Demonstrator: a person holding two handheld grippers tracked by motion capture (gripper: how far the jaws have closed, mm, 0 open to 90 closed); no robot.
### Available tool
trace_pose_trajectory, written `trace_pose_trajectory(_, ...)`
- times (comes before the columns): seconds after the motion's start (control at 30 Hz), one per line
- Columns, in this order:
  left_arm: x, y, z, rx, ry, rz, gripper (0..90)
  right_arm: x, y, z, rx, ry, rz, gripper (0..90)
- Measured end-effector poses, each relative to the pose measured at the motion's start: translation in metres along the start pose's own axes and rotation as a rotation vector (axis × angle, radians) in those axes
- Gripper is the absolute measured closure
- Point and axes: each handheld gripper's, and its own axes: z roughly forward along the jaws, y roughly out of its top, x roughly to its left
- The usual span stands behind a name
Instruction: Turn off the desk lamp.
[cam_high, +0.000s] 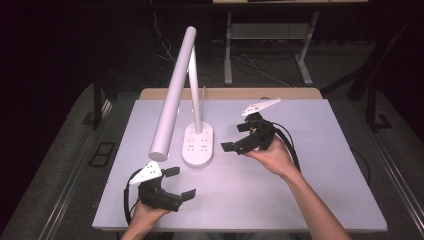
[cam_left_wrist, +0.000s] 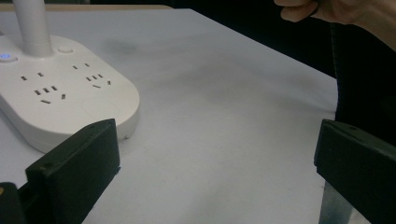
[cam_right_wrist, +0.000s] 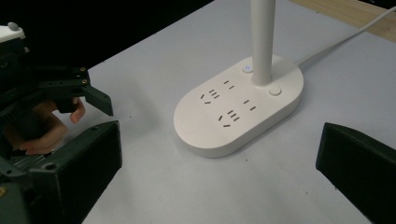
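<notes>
Saw a white plastic desk lamp with an oval socket base (cam_high: 198, 145) standing near the middle of a pale grey table top (cam_high: 300, 190), with its slim upright stem (cam_high: 195, 90) rising from the far end of the base and its long tubular head (cam_high: 175, 90) slanting down toward the near left. Found the left gripper (cam_high: 180, 182) just off the base's near left edge, jaws spread wide and holding nothing. Found the right gripper (cam_high: 235, 136) just right of the base, jaws likewise wide apart and empty, pointing at the base's side.

Judged the step as an approach to the base from both sides, with no contact made yet. Reckoned it best done by keeping both pairs of jaws low and level with the table, closing in on the base's rim rather than the stem, and steadying one side before acting with the other, so as not to tip the tall head. Noted a round white button (cam_right_wrist: 275, 90) beside the stem and a small blue-lit one (cam_right_wrist: 247, 69) on the other side. Thought a single closed jaw tip better for either than an open pair.

Counted four socket groups (cam_right_wrist: 227, 100) on the base's top, all without plugs. Traced a white cable (cam_right_wrist: 345, 37) running from the base toward the table's far edge.
</notes>
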Motion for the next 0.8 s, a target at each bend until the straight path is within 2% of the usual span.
trace_pose_trajectory(0.1,0.0,0.0,0.0,0.0,-0.002,0.0,0.0,-0.002,0.003,0.006,0.007,0.006,0.004,0.4)
trace_pose_trajectory(0.3,0.001,0.0,-0.001,-0.005,-0.005,-0.001,0.0,-0.011,0.013,0.022,-0.019,0.023,0.032,0.4)
trace_pose_trajectory(0.4,0.001,0.0,-0.001,-0.005,-0.005,-0.001,0.0,-0.015,0.015,0.029,-0.02,0.032,0.021,0.4)
trace_pose_trajectory(0.47,0.001,0.0,-0.001,-0.004,-0.004,0.001,0.0,-0.018,0.016,0.035,-0.028,0.04,0.032,0.4)
trace_pose_trajectory(0.6,0.001,0.0,-0.001,-0.005,-0.004,0.002,0.0,-0.025,0.017,0.047,-0.008,0.039,0.04,0.9)
trace_pose_trajectory(0.67,0.001,0.0,-0.001,-0.005,-0.003,0.004,0.0,-0.029,0.017,0.052,0.003,0.052,0.05,4.7)
trace_pose_trajectory(0.8,0.001,0.0,-0.001,-0.003,-0.006,0.004,0.0,-0.037,0.017,0.061,0.014,0.047,0.056,7.8)
